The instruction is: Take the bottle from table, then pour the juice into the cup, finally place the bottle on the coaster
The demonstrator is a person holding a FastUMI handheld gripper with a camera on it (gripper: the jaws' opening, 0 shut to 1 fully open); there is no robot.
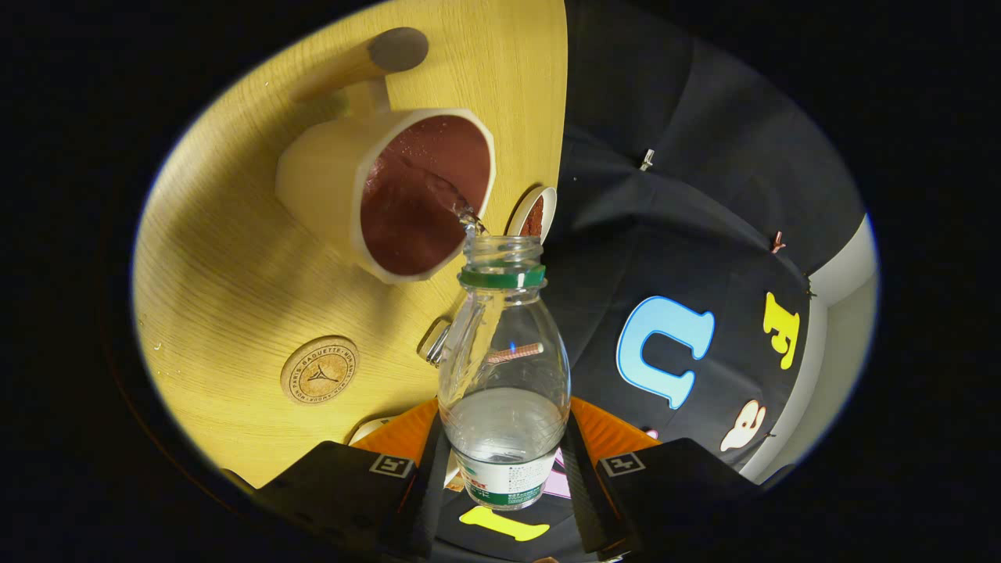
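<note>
The fingers (504,477) are clamped on the lower body of the clear bottle (504,375), one pressing each side, and the bottle lies tilted with its open mouth and green neck ring pointing away. A thin stream of clear liquid runs from its mouth into the cream cup (391,191) just beyond, whose inside looks dark red. The cup sits on the wooden worktop (235,266), with the round cork coaster (320,370) nearer and to the left of the bottle.
</note>
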